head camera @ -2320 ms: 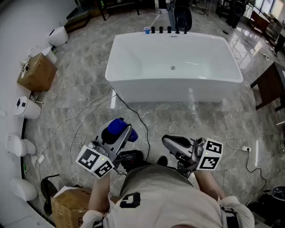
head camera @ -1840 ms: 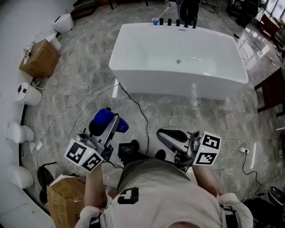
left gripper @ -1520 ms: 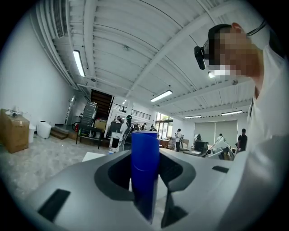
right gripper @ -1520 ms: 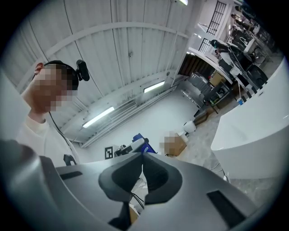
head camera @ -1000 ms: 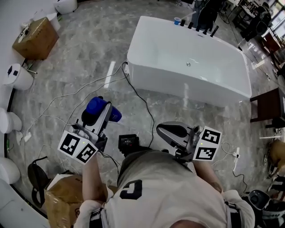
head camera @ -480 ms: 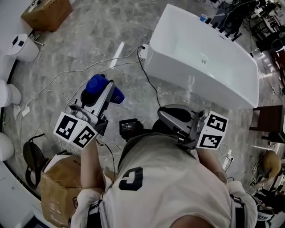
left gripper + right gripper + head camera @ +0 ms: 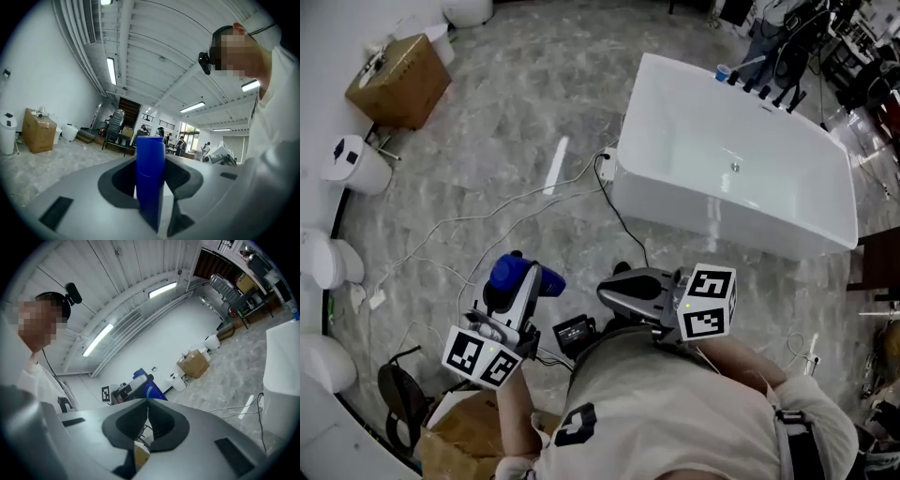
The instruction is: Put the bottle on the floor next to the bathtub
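Left tool (image 7: 521, 278) lower in view than before, tight on blue bottle (image 7: 504, 272); right tool (image 7: 147, 401) closed, empty.

The head view looks steeply down from above the person (image 7: 675, 412) on the floor (image 7: 487, 141) and the bathtub (image 7: 741, 187). Each gripper view sits close behind its own jaws, tilted up toward the ceiling (image 7: 154, 37). All three views share the cardboard box (image 7: 398, 80).

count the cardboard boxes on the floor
2. One cardboard box stands by the wall at the head view's top left; the other sits at the bottom left beside the person, partly cut off. More may lie out of view.
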